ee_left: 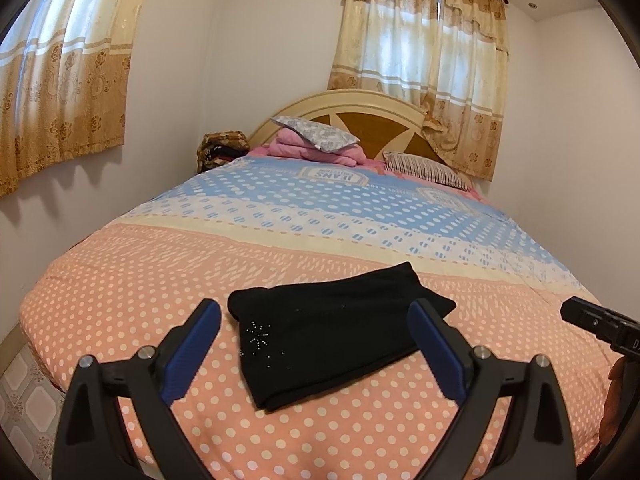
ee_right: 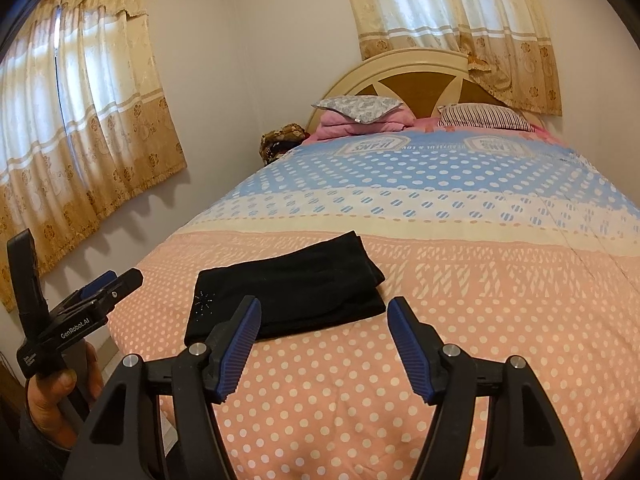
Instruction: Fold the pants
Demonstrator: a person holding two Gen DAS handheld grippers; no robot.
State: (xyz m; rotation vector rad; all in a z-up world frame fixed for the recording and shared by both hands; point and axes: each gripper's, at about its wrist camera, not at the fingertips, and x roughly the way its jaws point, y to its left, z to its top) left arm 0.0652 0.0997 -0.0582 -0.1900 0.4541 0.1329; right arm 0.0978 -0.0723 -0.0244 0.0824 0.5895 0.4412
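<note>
Blue-padded jaws of the left gripper [ee_left: 314,322] are seen spread wide apart, holding nothing, raised above the near end of the bed [ee_left: 120,280]. The black pants [ee_left: 336,328] are laid folded into a compact rectangle on the salmon, white-dotted part of the bedspread, near the foot of the bed; a small sparkly starburst is shown at their near left corner. From the right wrist view, the pants [ee_right: 288,296] are found just beyond the left fingertip of the right gripper [ee_right: 324,312], whose jaws are likewise held apart and empty. The left gripper [ee_right: 108,280] is also seen there, left of the pants and off the bed's edge, gripped by a hand [ee_right: 56,400]. Pillows [ee_left: 316,136] are stacked at the far end, against the headboard [ee_left: 360,104]. Curtains [ee_left: 424,60] are hung behind the headboard.
</note>
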